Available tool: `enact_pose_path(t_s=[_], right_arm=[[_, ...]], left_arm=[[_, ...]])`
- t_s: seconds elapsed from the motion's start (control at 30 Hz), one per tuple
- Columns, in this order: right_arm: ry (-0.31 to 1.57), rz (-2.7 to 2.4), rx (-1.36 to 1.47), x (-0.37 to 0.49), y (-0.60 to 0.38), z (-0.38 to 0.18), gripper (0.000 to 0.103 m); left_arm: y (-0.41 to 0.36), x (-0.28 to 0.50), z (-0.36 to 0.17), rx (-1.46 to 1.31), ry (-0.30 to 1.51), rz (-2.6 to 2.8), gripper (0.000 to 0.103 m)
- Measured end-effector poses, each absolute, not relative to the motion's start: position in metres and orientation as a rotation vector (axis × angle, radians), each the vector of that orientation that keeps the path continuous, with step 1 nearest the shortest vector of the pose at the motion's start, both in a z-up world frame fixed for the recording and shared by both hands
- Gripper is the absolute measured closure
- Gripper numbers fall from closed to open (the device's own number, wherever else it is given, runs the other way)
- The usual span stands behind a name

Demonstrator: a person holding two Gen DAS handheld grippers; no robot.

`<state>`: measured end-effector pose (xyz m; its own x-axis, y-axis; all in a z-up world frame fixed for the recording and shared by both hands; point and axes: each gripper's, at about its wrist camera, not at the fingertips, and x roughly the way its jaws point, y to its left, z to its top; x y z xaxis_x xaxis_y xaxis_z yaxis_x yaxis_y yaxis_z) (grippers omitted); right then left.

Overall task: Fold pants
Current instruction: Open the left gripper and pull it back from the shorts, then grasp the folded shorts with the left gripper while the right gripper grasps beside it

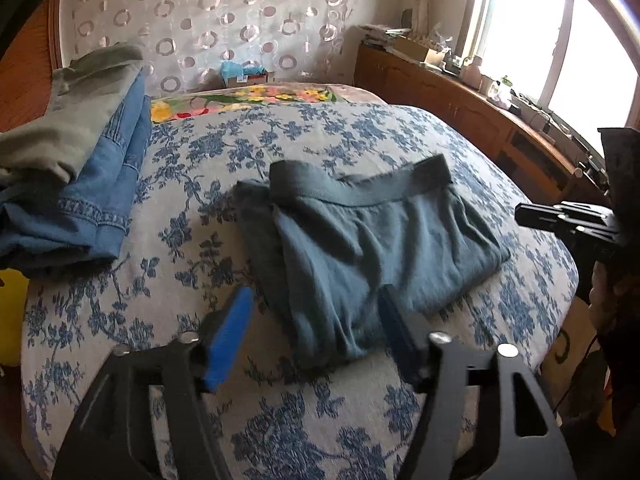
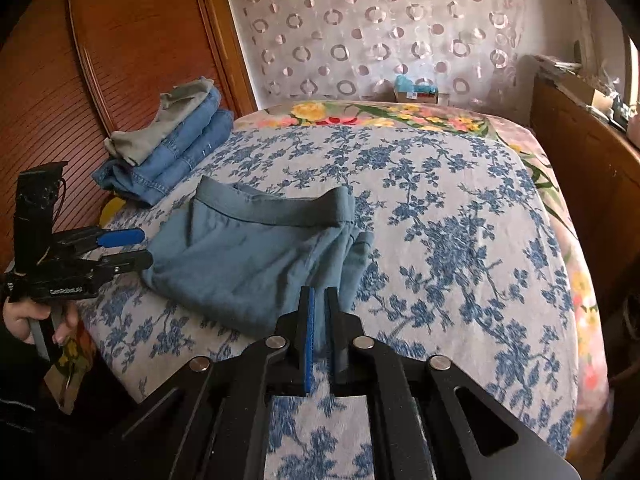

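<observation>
While one pair of teal pants point(image 1: 368, 240) lies folded on the bed point(image 1: 248, 148), we see it at the centre of the left wrist view, its dark waistband point(image 1: 360, 184) toward the top of the frame and a folded layer poking out along its left side. In the right wrist view the same pants point(image 2: 256, 256) sit left of centre, waistband again on the upper edge.

We count two grippers. Our left gripper point(image 1: 316, 332) fills the lower part of its own frame with its jaws spread wide, holding nothing: one blue pad point(image 1: 230, 336) stands over the bedspread just left of the pants and the other finger point(image 1: 400, 328) overlaps the pants' lower edge; we cannot tell whether it touches the cloth. The right wrist view shows it point(image 2: 136, 246) at the left edge, beside the pants' left side, held by a hand point(image 2: 36, 322). Our right gripper point(image 2: 320, 312) has its jaws drawn close with a narrow slit between them, at the pants' lower right corner; whether any cloth is pinched we cannot tell. It point(image 1: 560, 222) also appears at the right edge of the left wrist view.

Further out, one stack of folded clothes point(image 1: 72, 168) lies at the upper left: two denim pieces point(image 2: 180, 156) under one grey-green piece point(image 2: 160, 128). One floral blanket point(image 2: 384, 114) crosses the top of the bed, and one small box point(image 2: 416, 90) stands behind it.
</observation>
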<state>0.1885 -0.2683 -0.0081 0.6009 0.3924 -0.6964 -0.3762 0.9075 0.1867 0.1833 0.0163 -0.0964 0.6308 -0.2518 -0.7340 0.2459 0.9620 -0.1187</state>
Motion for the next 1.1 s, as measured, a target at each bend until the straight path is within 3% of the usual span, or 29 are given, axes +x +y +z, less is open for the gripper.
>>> enact_pose_path(t_s=[0.03,0.17,0.23,0.3,0.73,1.1], right_arm=[[0.812,0.444,0.023,0.192,-0.267,-0.009,0.094],[0.811,0.439,0.024,0.206,-0.258,-0.014,0.083],[0.813,0.433,0.026,0.213,-0.254,-0.016,0.063],[0.816,0.422,0.022,0.222,-0.251,-0.020,0.054],[0.908,0.383,0.038,0.278,-0.242,-0.052,0.052],[0.877,0.381,-0.025,0.283,-0.233,-0.055,0.050]], left_arm=[[0.016,0.186,-0.096,-0.005,0.840,-0.277,0.024],[0.016,0.202,-0.098,0.000,0.851,-0.265,0.024],[0.016,0.210,-0.097,0.001,0.846,-0.258,0.024],[0.016,0.217,-0.096,0.004,0.840,-0.244,0.024],[0.017,0.266,-0.109,0.011,0.885,-0.228,0.024],[0.018,0.277,-0.122,-0.002,0.910,-0.244,0.024]])
